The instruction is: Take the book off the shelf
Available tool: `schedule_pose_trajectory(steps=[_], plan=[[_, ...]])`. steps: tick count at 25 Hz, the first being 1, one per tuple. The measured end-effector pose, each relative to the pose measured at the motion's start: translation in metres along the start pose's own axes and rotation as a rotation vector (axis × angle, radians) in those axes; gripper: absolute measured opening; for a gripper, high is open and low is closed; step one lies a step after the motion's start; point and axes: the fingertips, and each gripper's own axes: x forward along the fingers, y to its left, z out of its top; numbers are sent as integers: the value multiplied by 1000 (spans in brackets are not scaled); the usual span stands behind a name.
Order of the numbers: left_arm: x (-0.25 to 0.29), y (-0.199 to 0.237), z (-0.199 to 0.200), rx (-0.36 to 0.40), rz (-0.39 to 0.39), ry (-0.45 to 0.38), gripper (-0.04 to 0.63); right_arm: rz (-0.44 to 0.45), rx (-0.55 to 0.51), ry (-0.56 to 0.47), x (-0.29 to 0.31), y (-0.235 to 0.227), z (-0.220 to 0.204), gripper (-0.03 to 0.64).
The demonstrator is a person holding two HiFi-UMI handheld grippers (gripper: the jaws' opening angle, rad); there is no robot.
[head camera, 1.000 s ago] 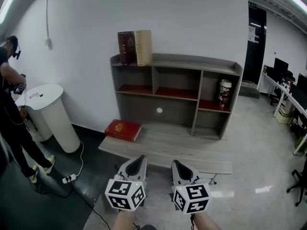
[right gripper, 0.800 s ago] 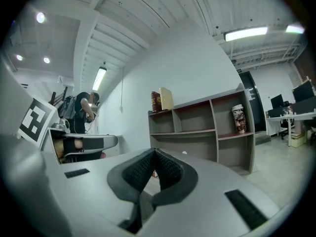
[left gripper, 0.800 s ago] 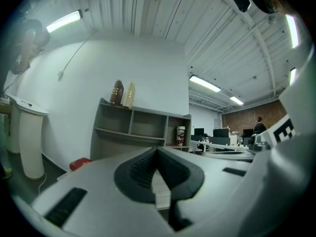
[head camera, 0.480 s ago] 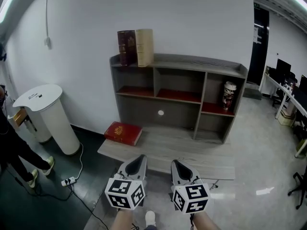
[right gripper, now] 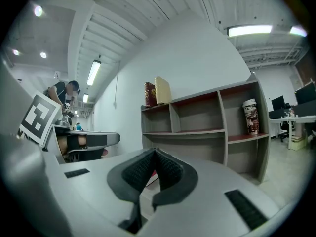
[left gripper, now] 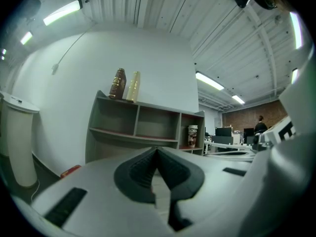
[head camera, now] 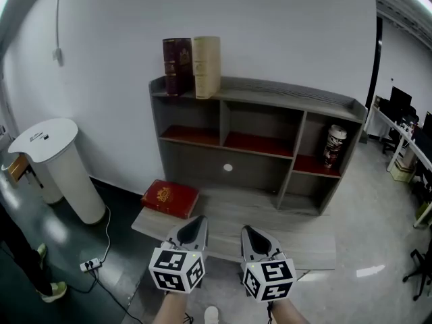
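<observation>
The left gripper and the right gripper hang side by side low in the head view, each with its jaws pressed together on nothing; the wrists behind them are cut off by the bottom edge. Well ahead stands a grey wooden shelf unit with red-lined compartments; on the left end of its top board a dark maroon hardback book stands upright, touching a cream hardback book on its right; their spine lettering is too small to read. A flat red book with a gold emblem lies on the left end of the low grey table before the shelf; in the left gripper view only a sliver of it shows past the gripper's body. A patterned tall cup sits in the right compartment; its print cannot be made out. A white cylindrical pedestal stands left of the shelf; a person's shoe shows at the left edge, the rest of the person cut off.
</observation>
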Motion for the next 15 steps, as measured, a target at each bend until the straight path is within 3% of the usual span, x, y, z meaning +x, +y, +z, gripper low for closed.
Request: schedule_pose_trajectory(steps=[15], plan=[[89, 82, 43, 46, -71, -25, 12, -21, -54, -12, 126, 4, 27, 8]])
